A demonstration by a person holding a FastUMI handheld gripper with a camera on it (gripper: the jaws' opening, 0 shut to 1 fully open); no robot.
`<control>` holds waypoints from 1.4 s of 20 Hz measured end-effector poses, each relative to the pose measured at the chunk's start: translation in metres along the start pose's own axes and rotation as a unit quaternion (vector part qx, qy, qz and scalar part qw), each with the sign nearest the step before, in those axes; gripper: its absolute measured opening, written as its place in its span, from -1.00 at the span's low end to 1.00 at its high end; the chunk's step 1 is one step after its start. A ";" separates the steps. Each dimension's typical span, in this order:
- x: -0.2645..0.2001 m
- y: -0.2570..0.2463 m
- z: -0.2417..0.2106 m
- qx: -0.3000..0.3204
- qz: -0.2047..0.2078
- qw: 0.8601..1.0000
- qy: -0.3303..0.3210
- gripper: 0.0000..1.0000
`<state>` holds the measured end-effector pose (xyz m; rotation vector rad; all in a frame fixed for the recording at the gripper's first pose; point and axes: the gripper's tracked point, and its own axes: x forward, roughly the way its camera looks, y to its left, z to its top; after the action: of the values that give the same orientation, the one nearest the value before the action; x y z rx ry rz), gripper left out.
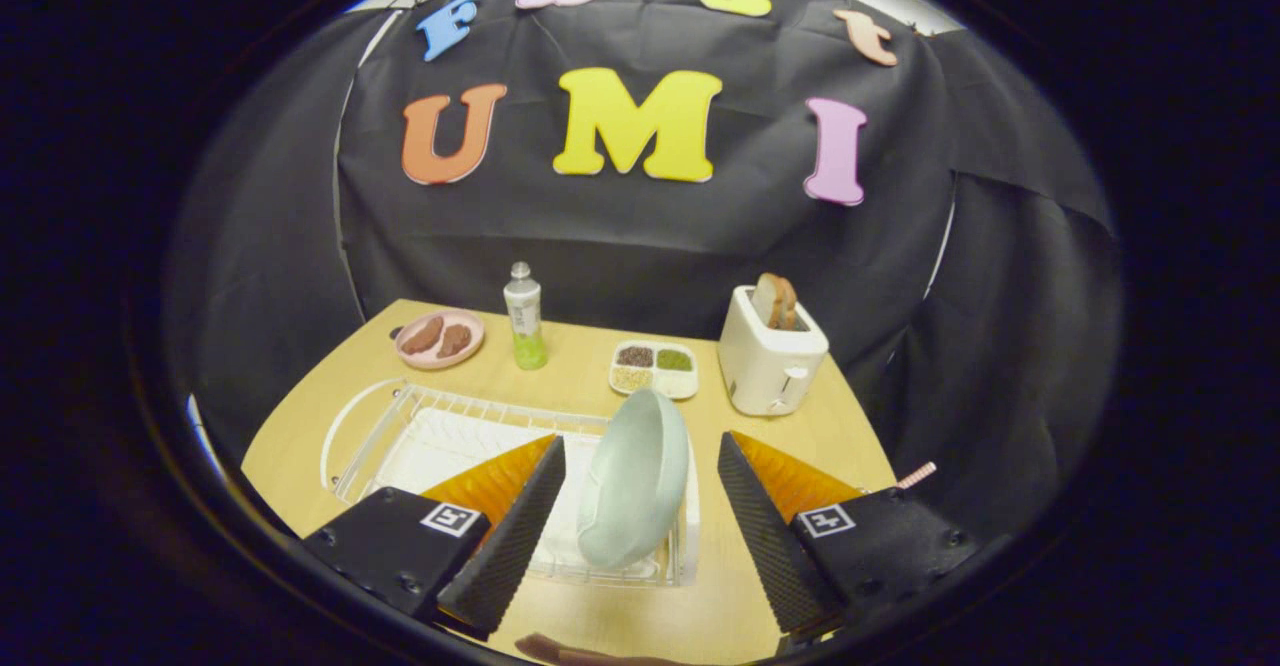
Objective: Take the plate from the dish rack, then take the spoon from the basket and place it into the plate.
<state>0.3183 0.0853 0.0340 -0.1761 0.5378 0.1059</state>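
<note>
Step one of the task, lifting the plate out of the dish rack, is judged to be in hand. The plate, pale green, is seen standing on edge in the white wire rack, which sits along the near edge of the tabletop, toward its left side. The gripper is held low over that near edge with its fingers spread wide; the plate stands between them, and neither finger appears to touch it, though the gap on the left is slight. Nothing is gripped.

Neither a basket nor a spoon can be made out with certainty; a striped pink handle is glimpsed past the right finger, but what it belongs to cannot be told.

Toward the far edge are set a pink dish with brown pieces, a bottle, a divided tray and a toaster holding bread.

For the next move, the fingers would have to be closed squarely on the plate's rim and the plate raised straight up so that it clears the wires. A thin, smooth rim may slip or swing if it is caught off-centre.
</note>
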 end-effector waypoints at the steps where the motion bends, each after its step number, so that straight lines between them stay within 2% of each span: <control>1: 0.009 0.004 0.002 -0.007 0.002 0.999 0.034 0.99; 3: 0.025 -0.005 0.012 -0.010 -0.026 0.997 0.075 0.97; 5: 0.041 -0.018 0.016 -0.008 -0.063 0.992 0.111 0.80; 9: 0.058 -0.028 0.004 -0.022 -0.103 0.976 0.189 0.54; 11: 0.059 -0.032 -0.005 -0.035 -0.125 0.966 0.225 0.11; 14: 0.064 -0.030 -0.010 -0.037 -0.132 0.958 0.252 0.06; 15: 0.065 -0.027 -0.015 -0.037 -0.139 0.954 0.263 -0.07; 17: 0.065 -0.014 -0.017 -0.037 -0.129 0.954 0.267 -0.27; 18: 0.065 -0.012 -0.017 -0.047 -0.138 0.955 0.258 -0.41; 22: 0.054 -0.001 -0.016 -0.095 -0.203 0.946 0.236 -0.46; 24: 0.050 0.009 -0.014 -0.090 -0.231 0.944 0.216 -0.50; 28: 0.048 0.018 -0.015 -0.102 -0.261 0.942 0.184 -0.51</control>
<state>0.3492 0.1028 -0.0059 -0.5437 0.8353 -0.3992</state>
